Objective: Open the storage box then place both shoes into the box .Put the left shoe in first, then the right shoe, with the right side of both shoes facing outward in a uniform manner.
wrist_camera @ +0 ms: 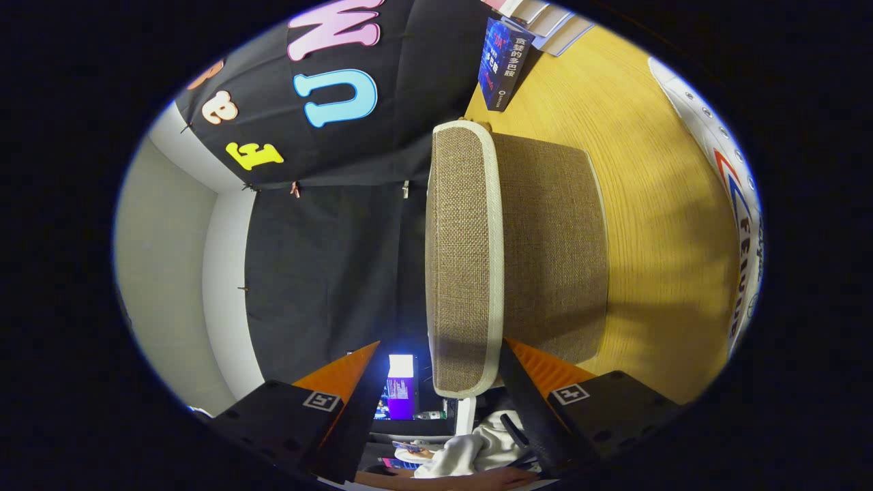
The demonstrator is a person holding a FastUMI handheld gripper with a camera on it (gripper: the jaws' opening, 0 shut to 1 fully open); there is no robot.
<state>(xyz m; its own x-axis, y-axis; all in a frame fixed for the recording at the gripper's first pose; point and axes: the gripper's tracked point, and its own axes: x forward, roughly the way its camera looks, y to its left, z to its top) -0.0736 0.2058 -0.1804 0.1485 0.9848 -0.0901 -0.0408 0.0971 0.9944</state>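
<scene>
The wooden table (648,225) carries your fabric storage box (539,252), its lid's (467,259) white-trimmed rim running lengthwise straight ahead between your fingers. A white shoe (733,184) lies beyond the box. Your gripper (436,389) stands wide, straddling the lid's near end, pressing nothing.

Wooden table (648,225), woven storage box (545,252) standing on it, white shoe (730,177), blue book (501,65) beyond.
</scene>
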